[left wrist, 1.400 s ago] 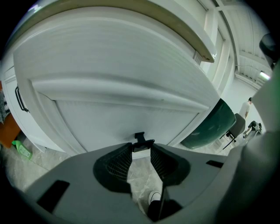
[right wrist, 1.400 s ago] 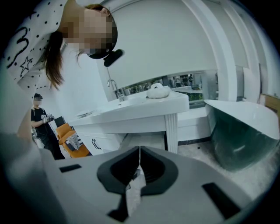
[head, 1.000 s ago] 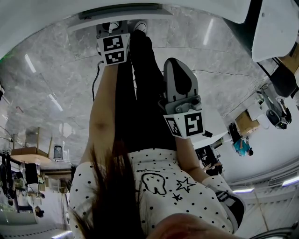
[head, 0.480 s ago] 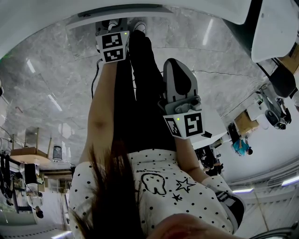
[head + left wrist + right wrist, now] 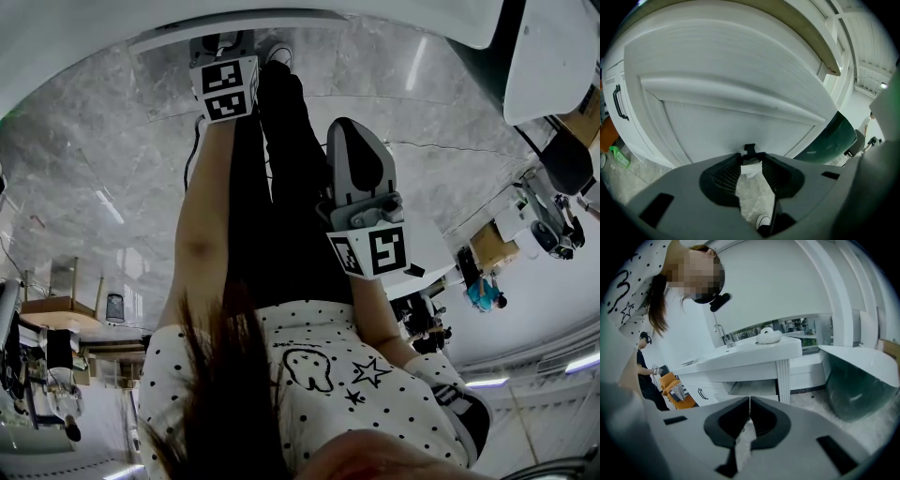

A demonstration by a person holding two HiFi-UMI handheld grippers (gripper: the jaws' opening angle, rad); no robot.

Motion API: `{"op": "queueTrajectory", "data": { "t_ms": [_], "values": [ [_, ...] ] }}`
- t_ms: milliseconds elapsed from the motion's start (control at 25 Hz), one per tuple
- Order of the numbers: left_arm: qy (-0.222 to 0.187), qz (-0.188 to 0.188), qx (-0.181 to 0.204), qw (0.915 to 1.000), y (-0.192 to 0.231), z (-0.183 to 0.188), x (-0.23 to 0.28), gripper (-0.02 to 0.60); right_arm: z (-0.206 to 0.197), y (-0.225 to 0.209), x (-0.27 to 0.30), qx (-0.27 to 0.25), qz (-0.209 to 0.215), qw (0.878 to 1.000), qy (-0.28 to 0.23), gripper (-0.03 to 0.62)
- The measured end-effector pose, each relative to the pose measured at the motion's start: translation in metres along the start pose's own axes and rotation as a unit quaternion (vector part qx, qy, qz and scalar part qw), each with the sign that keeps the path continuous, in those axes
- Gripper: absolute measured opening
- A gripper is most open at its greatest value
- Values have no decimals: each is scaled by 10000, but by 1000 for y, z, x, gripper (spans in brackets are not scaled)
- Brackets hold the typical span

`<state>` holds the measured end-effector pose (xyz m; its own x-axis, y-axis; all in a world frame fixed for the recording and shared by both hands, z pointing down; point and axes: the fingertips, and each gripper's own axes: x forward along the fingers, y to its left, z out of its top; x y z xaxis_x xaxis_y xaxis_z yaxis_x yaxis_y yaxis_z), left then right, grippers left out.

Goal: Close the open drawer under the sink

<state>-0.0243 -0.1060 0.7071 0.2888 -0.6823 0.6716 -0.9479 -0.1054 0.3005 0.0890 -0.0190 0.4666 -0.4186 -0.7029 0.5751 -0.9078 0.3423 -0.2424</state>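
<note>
The left tool (image 5: 751, 164), released with nothing between its jaws, which have just been opening, sits close before the white drawer front (image 5: 740, 89) filling its view. The right tool (image 5: 749, 411) is clenched empty. Probably the pushing step: next, press the front squarely inward.

**Half-Seen Around the Sink**

In the left gripper view, the left gripper (image 5: 751, 157) has its jaws apart, having just been opening. The black handle (image 5: 749, 150) sits at their tips; whether it lies between them or just past cannot be told. A shoe (image 5: 764, 219) at six o'clock shows only its toe. The green bottle (image 5: 618, 157) at eight o'clock is cut by the edge. In the head view, the marker cube (image 5: 225, 89) at twelve o'clock covers those jaws. In the right gripper view, the right gripper (image 5: 749, 401) hides the lower part of the open drawer (image 5: 754, 387). The white object (image 5: 768, 335) on the counter (image 5: 740, 355) is too small to name.
</note>
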Motion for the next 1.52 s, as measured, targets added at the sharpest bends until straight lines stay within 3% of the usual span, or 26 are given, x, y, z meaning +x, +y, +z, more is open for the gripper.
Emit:
{"op": "queueTrajectory", "data": {
  "t_ms": [720,1120,1520],
  "values": [
    [-104,-40,-59,9999,5,15,11,137,-1,0,4,16,0,10000,38,15],
    [-238,16,-76,9997,11,49,32,138,0,-2,3,58,24,10000,47,15],
    [-304,-2,-187,9994,9,60,47,138,0,-10,3,74,-18,9999,77,15]
  ]
}}
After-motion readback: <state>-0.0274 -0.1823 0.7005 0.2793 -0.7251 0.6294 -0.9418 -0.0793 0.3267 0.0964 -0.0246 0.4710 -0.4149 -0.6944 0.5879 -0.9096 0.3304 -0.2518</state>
